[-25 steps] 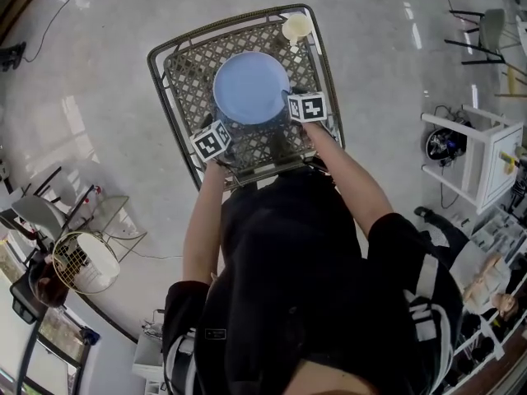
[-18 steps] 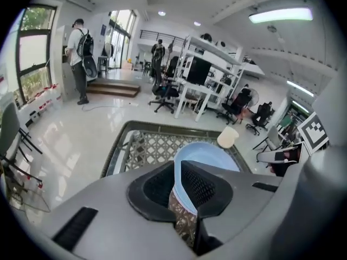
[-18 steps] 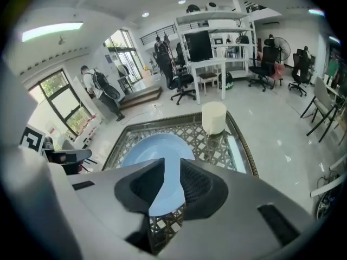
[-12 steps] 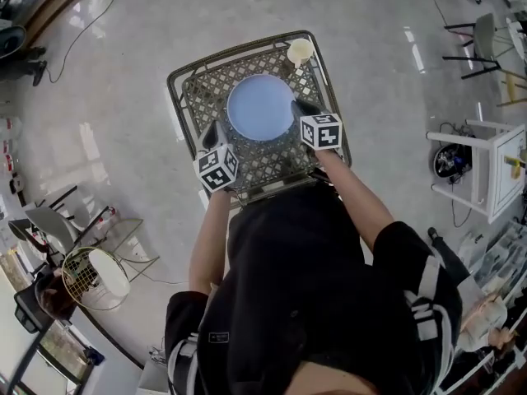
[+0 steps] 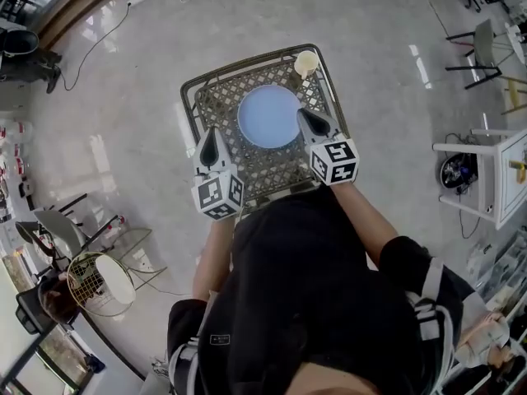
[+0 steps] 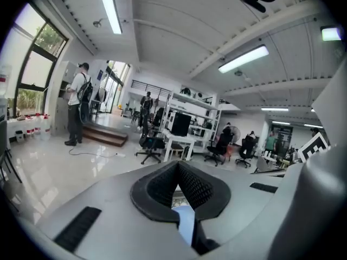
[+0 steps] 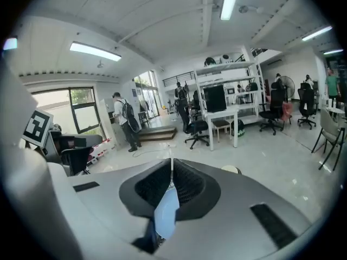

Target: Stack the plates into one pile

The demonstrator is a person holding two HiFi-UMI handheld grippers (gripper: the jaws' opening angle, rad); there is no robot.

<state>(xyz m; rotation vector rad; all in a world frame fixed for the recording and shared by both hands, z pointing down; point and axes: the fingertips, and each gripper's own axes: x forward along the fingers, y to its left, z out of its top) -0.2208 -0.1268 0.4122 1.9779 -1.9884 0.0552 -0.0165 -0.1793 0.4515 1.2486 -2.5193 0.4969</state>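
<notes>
A light blue plate (image 5: 269, 116) lies flat in the middle of a metal lattice table (image 5: 191, 97); from here I cannot tell whether it is one plate or a pile. My left gripper (image 5: 210, 132) hangs over the table's left side, clear of the plate, jaws shut and empty. My right gripper (image 5: 303, 114) is by the plate's right rim, raised above it, its jaws closing with nothing between them. In the left gripper view (image 6: 178, 164) and the right gripper view (image 7: 171, 164) a sliver of the plate (image 6: 185, 221) shows below the meeting jaws. Both grippers point level across the room.
A small cream cup (image 5: 306, 62) stands at the table's far right corner. A round wire chair (image 5: 95, 282) is on the floor at lower left, a white shelf unit (image 5: 494, 179) at right. A person with a backpack (image 6: 76, 104) stands far off among office chairs and desks.
Both grippers have drawn back from the plate's near edge and risen toward the head camera. Their jaws have closed. The plate stays on the table.
</notes>
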